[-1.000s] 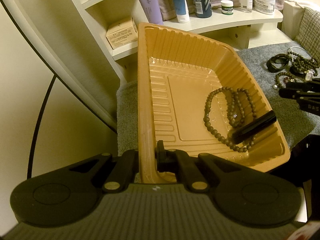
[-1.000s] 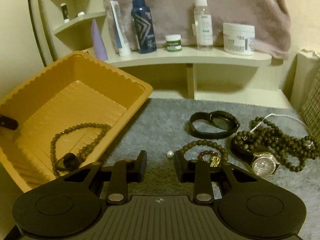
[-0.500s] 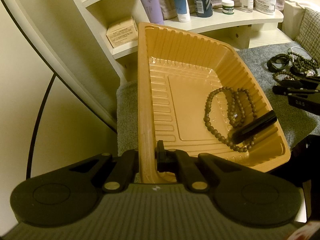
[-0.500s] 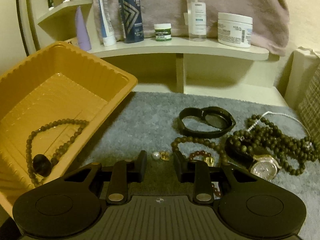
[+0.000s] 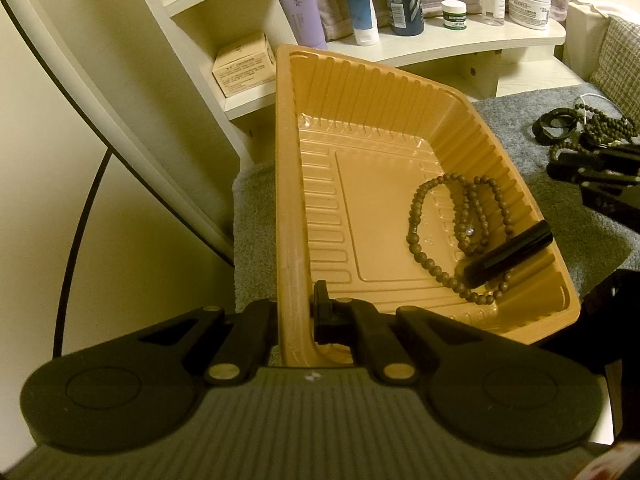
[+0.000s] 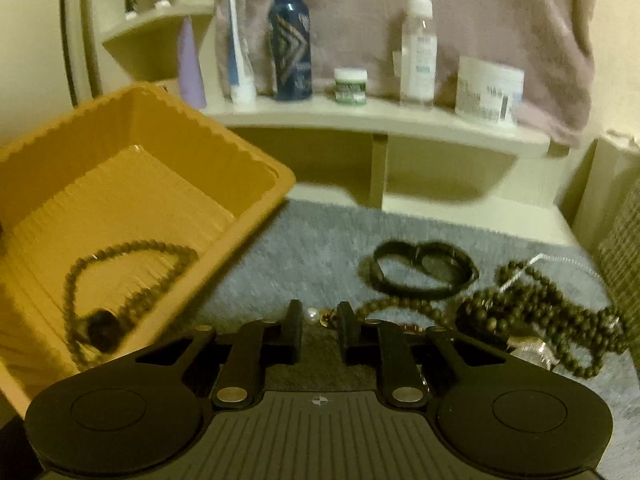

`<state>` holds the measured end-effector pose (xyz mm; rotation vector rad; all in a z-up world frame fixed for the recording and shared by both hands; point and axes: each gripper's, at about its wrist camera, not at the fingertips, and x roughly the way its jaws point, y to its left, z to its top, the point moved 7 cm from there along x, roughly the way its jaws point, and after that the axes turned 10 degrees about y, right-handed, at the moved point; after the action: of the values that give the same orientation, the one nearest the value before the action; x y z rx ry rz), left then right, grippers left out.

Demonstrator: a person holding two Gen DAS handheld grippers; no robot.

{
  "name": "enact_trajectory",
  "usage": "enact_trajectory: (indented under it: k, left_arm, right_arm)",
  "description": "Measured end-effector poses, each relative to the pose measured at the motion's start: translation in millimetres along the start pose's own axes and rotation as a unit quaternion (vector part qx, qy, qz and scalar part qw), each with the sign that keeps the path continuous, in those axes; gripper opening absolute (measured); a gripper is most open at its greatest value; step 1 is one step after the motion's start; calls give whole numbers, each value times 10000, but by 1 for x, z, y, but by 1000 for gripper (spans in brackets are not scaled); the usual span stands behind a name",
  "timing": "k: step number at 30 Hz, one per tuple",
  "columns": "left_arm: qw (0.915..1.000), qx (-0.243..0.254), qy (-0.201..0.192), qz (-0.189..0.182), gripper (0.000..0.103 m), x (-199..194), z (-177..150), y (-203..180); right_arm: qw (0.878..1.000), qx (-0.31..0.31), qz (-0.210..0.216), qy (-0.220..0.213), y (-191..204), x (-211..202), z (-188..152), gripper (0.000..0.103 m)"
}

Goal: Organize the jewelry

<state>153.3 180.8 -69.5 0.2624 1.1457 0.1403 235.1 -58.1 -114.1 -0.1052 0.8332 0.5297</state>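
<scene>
Two claws are working here: the left claw is clamping the near rim of the orange tray, while the right claw has just been closing, its jaws narrowly apart around a small pearl lying straight ahead on the grey mat. Beyond it, the black band is waiting.

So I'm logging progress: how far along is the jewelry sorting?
Early. Done: a bead necklace and a black bangle lie in the orange tray, gripped by the left gripper. In hand: right gripper, closing around a pearl. Left: black band, beads, watch.
</scene>
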Motion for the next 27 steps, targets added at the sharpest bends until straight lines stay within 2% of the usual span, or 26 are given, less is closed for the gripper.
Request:
enact_trajectory:
  k: [6,9,13,18,27]
  left_arm:
    - [10000,1,-1,1,2,0,0,0]
    - [10000,6,-2,-1,2,-1,1,0]
    - [10000,9,-8,4,2,-2,1,0]
    - [10000,13,-7,6,2,-2,1,0]
    - [10000,10,-9,5,2,-2,1,0]
  right_arm:
    - [9977,-169,541,-373,28,-30,22,18]
    - [9929,-494,980,-465,51,-41,30,18]
    - [9854,-959,1334,-449,82,-45,30,18]
    - [9792,-1281,1540,-315,104,-44,23,18]
    - [9758,-1356,1709,-178,111,-41,16,18]
